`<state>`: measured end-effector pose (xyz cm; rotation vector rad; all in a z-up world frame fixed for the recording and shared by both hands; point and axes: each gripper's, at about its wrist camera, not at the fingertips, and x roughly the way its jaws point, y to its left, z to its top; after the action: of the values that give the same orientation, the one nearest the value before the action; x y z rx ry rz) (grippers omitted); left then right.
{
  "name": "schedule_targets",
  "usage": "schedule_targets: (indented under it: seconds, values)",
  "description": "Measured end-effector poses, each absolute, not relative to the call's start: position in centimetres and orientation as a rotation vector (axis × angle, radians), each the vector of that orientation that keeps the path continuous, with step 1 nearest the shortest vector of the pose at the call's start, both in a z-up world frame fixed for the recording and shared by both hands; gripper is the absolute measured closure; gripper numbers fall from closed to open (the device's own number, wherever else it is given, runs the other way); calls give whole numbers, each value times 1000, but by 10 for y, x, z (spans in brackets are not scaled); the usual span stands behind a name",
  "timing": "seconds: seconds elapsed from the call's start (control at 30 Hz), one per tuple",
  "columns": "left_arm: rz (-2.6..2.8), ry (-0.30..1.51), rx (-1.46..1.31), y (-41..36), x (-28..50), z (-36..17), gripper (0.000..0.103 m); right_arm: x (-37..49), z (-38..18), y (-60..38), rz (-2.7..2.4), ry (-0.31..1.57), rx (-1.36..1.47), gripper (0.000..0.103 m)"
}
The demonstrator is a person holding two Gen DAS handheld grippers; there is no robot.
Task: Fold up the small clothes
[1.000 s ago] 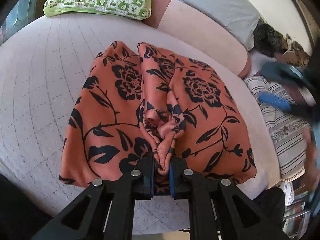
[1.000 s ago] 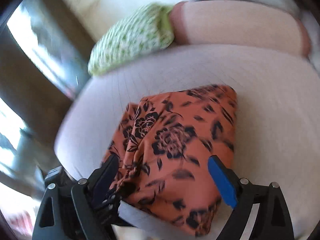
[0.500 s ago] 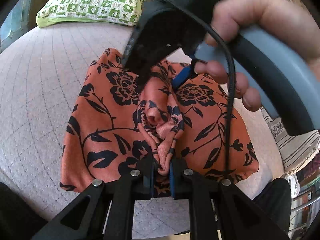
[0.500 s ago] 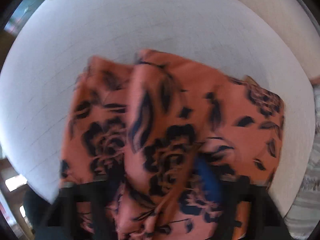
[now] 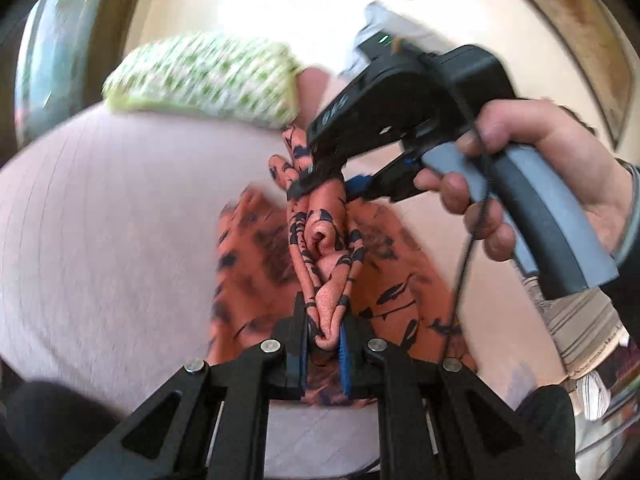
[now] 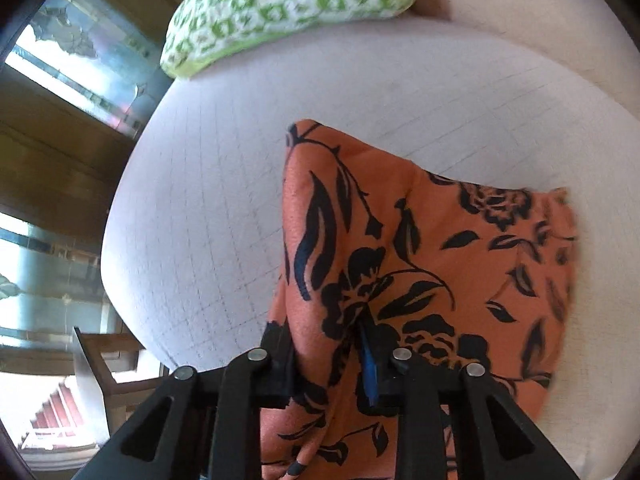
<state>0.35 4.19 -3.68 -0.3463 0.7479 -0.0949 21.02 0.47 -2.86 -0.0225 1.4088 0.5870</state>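
Observation:
An orange cloth with black flowers (image 5: 256,280) hangs over the pale quilted cushion (image 5: 120,220). My left gripper (image 5: 323,336) is shut on a bunched fold of its near edge. My right gripper (image 5: 320,178) is shut on the far end of the same fold and holds it up, so the cloth is stretched between the two. In the right wrist view my right gripper (image 6: 326,364) pinches the orange cloth (image 6: 440,260), which drapes down to the cushion (image 6: 220,200).
A green and white patterned pillow (image 5: 208,76) lies at the back of the cushion and shows in the right wrist view (image 6: 280,8). Striped clothes (image 5: 580,320) lie at the right. A window (image 6: 52,80) and a wooden chair (image 6: 108,372) are at the left.
My right gripper came in over the cloth, closed on its far fold and lifted it. The left gripper rose with its fold, so the cloth came off the cushion.

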Motion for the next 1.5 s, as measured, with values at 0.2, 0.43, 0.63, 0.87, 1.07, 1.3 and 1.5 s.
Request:
schedule_targets:
  seconds: [0.2, 0.43, 0.63, 0.87, 1.07, 1.3, 1.5]
  values:
    - [-67, 921, -471, 66, 20, -82, 90, 205, -73, 10, 661, 1436, -2, 43]
    - [-65, 918, -432, 56, 27, -84, 90, 193, -34, 36, 596, 1331, -203, 26]
    - [-61, 895, -388, 44, 18, -73, 90, 201, -67, 56, 481, 1410, -284, 51]
    - [-26, 707, -269, 35, -2, -27, 90, 207, -16, 17, 600, 1340, 16, 82]
    - [-22, 979, -379, 48, 18, -78, 82, 206, -70, 26, 654, 1415, 8, 28]
    - [-16, 918, -452, 59, 7, -62, 73, 176, -26, -13, 742, 1274, 131, 27]
    - [58, 743, -379, 73, -17, -13, 69, 140, -30, -121, 809, 1256, 494, 20]
